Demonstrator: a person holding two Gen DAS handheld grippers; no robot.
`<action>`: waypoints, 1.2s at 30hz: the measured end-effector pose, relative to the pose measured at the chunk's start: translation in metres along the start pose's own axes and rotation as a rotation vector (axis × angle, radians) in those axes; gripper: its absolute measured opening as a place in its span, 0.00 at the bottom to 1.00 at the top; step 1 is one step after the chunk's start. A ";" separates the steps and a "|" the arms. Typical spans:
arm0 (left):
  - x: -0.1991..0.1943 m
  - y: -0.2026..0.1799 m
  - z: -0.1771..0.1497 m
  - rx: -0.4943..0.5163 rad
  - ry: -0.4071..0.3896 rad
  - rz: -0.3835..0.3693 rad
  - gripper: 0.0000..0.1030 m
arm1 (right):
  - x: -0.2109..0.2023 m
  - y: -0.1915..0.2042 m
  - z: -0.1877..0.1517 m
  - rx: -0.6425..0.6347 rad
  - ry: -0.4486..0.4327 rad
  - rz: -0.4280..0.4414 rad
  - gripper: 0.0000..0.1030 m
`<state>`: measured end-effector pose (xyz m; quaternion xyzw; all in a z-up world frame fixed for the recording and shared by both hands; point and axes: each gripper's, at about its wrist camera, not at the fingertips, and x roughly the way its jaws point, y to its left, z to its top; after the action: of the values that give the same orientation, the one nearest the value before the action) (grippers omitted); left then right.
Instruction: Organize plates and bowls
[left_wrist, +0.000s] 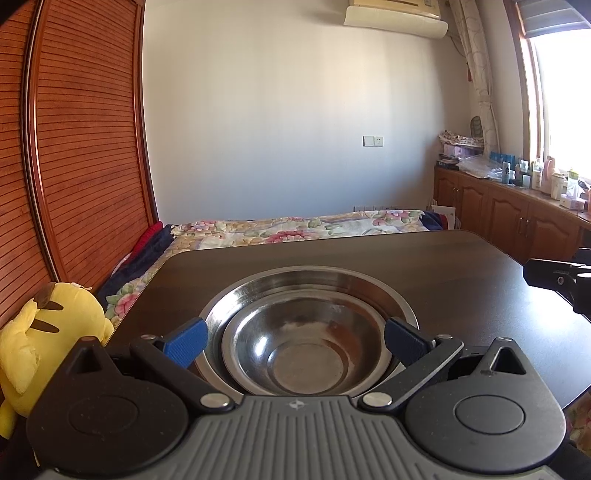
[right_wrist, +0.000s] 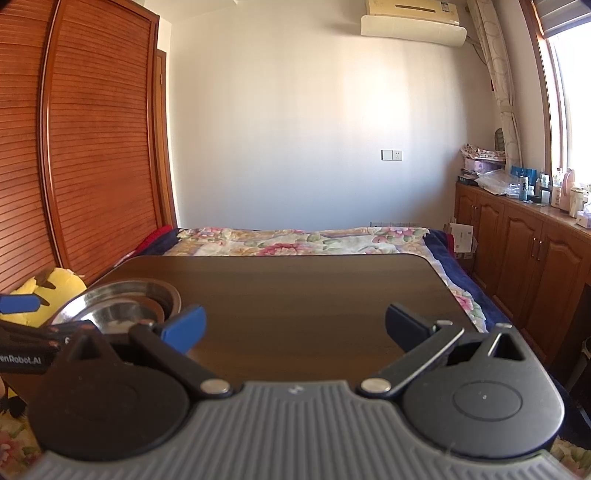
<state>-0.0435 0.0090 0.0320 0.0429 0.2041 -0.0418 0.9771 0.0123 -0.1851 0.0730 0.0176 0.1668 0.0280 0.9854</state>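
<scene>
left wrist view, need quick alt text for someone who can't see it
A smaller steel bowl sits nested inside a larger steel bowl on a dark wooden table, framed by the open left tool and its blue pads. A yellow plush toy sits at left, with a floral bedspread beyond.

Both the left gripper (left_wrist: 295, 341) and right gripper (right_wrist: 295, 325) hover level, jaws spread wide, holding nothing.
</scene>
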 end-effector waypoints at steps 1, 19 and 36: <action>0.000 0.000 0.000 0.000 -0.001 -0.001 0.99 | 0.000 0.000 0.000 0.000 -0.001 0.000 1.00; -0.004 0.001 0.001 0.001 -0.005 -0.012 0.99 | 0.000 -0.004 0.000 0.003 -0.003 -0.002 1.00; -0.003 0.000 0.000 0.003 -0.004 -0.012 0.99 | -0.001 -0.006 -0.001 0.009 -0.004 -0.004 1.00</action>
<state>-0.0463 0.0094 0.0335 0.0427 0.2025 -0.0482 0.9772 0.0119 -0.1915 0.0723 0.0220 0.1650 0.0252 0.9857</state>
